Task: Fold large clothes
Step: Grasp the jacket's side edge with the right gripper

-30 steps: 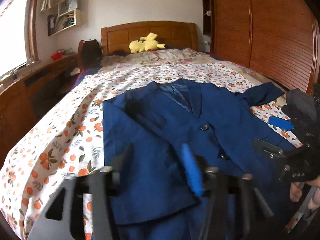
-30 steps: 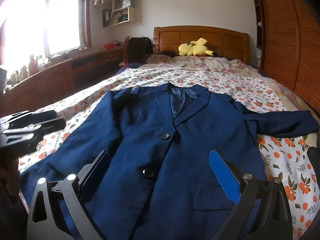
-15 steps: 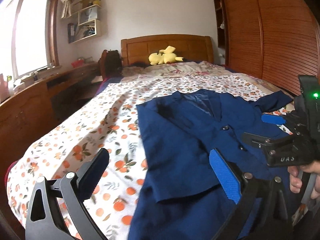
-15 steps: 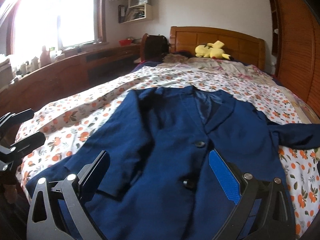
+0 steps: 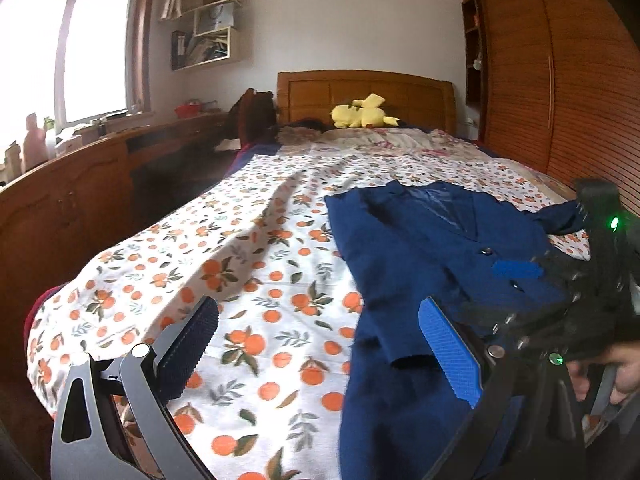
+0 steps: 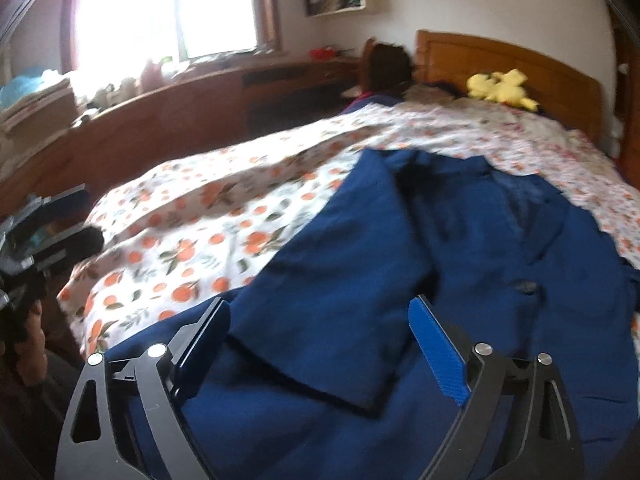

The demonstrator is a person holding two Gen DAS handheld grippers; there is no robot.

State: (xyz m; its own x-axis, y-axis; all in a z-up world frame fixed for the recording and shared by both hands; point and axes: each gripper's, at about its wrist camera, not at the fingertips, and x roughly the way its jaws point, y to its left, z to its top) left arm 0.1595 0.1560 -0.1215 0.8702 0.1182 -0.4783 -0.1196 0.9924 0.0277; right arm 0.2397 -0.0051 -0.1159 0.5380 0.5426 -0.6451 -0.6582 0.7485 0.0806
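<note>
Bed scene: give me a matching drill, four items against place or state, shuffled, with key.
Items:
1. jacket
2. plush toy
3. folded sleeve
4. left gripper

Places or states:
A. yellow, by the headboard
B. laid over the jacket's front
C. jaws wide open over the bedspread, nothing between them
D. navy, spread flat on the bed

Pairs: 1-D, 2-A, 3-B, 4-C
</note>
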